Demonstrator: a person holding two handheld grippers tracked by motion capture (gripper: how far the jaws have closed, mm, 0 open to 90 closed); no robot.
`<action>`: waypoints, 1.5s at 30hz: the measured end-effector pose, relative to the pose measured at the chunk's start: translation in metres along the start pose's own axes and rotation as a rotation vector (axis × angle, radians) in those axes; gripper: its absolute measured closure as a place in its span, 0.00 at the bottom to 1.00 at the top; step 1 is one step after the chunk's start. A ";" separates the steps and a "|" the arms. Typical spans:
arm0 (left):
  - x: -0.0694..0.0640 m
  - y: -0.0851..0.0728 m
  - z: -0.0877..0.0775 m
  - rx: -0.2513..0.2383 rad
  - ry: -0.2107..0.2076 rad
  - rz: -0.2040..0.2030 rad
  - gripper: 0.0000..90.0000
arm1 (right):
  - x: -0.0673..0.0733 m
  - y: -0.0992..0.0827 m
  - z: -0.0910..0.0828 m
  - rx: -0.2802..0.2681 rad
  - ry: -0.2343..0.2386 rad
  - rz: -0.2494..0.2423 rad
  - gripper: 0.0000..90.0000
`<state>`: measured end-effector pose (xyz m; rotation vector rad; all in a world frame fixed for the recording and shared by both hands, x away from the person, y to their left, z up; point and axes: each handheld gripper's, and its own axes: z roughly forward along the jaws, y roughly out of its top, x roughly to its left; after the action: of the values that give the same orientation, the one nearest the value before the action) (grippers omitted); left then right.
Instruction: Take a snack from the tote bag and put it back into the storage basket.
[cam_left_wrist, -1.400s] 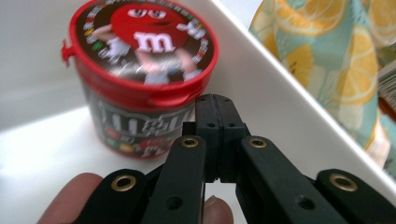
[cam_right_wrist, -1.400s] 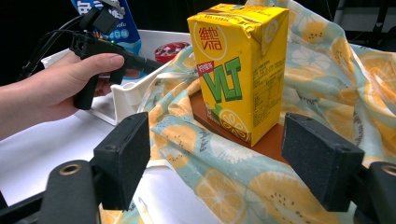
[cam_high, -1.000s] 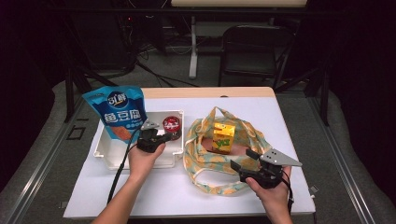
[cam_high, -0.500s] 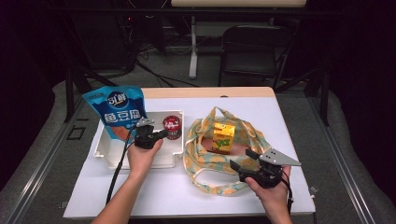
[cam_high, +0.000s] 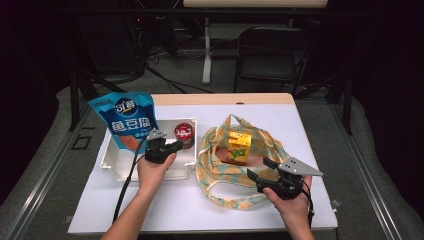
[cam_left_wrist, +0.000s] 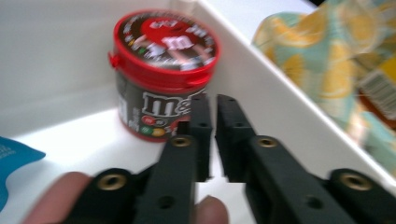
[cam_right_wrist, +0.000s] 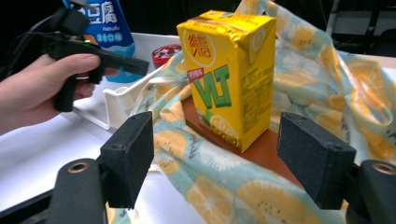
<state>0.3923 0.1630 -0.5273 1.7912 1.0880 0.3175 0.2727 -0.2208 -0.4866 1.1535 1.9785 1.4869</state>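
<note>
Red-lidded M&M's tub (cam_left_wrist: 163, 74): one, upright in the white tray's (cam_high: 112, 162) far corner, straight ahead of my left gripper (cam_left_wrist: 212, 135), its fingers just parting to a narrow slit, nothing between them. Left hand is nearer it. Blue snack pouch (cam_high: 129, 120): one, held up over the tray. Yellow VLT carton (cam_right_wrist: 229, 77): one, upright inside the lemon-print bag (cam_right_wrist: 219, 186) on the counter (cam_high: 165, 205), ahead of my right gripper (cam_right_wrist: 215, 161), fingers spread, empty.
</note>
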 end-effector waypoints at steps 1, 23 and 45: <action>-0.001 -0.001 -0.003 -0.018 -0.008 0.012 0.82 | 0.000 0.001 0.001 -0.003 -0.001 -0.001 0.32; -0.009 -0.019 -0.070 -0.147 -0.094 0.059 0.28 | -0.015 0.026 0.037 0.048 -0.026 -0.057 0.25; -0.019 -0.028 -0.068 -0.109 -0.164 0.100 0.28 | -0.029 0.042 0.086 0.101 0.093 -0.117 0.17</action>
<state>0.3234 0.1923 -0.5127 1.7446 0.8519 0.2796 0.3675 -0.1894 -0.4822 1.0056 2.1668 1.4185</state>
